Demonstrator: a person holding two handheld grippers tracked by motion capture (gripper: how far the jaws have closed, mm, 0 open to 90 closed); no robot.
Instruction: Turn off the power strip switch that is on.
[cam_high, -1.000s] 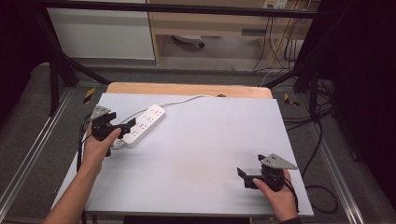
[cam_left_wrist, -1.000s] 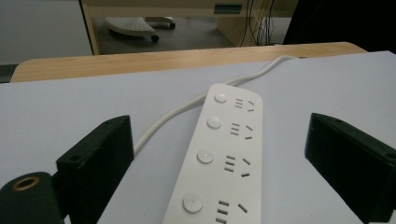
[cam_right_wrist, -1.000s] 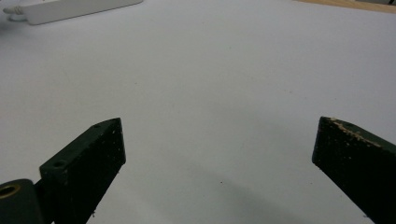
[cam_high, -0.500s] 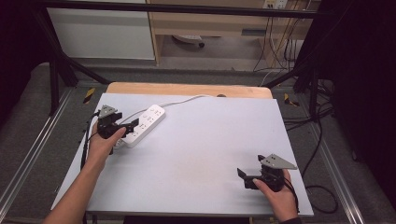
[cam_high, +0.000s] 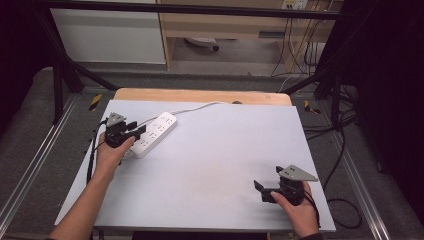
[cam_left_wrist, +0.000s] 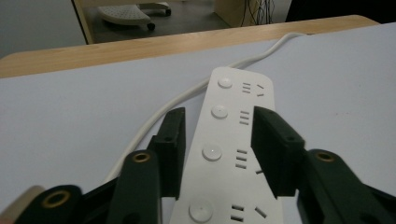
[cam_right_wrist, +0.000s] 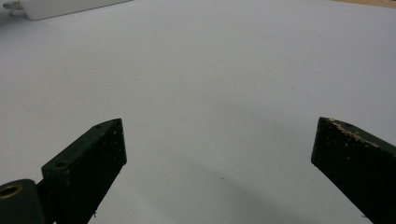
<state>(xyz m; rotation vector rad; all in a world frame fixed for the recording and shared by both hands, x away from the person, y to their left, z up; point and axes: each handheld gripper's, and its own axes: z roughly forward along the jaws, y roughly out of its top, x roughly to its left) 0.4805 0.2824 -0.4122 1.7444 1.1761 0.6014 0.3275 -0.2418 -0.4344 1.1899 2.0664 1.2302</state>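
White power strip (cam_high: 152, 134) lying flat near the far-left part of the pale grey desk (cam_high: 210, 165), long axis running diagonally, its white cord (cam_high: 200, 107) leading off the far end toward the wooden back edge of the desk. Left gripper (cam_high: 131, 132) held in the left hand (cam_high: 111, 152) at the strip's near end. In the left gripper view, left gripper (cam_left_wrist: 218, 130) released, jaws parted and straddling the power strip (cam_left_wrist: 231, 140), one jaw on each long side, slightly apart from its edges; round buttons and socket slots seen between the jaws. Right gripper (cam_high: 261, 189) held in the right hand (cam_high: 295, 205), well apart from the strip, near the desk's near-right corner. In the right gripper view, right gripper (cam_right_wrist: 217, 154) released, jaws spread wide over bare desk surface, nothing between them.
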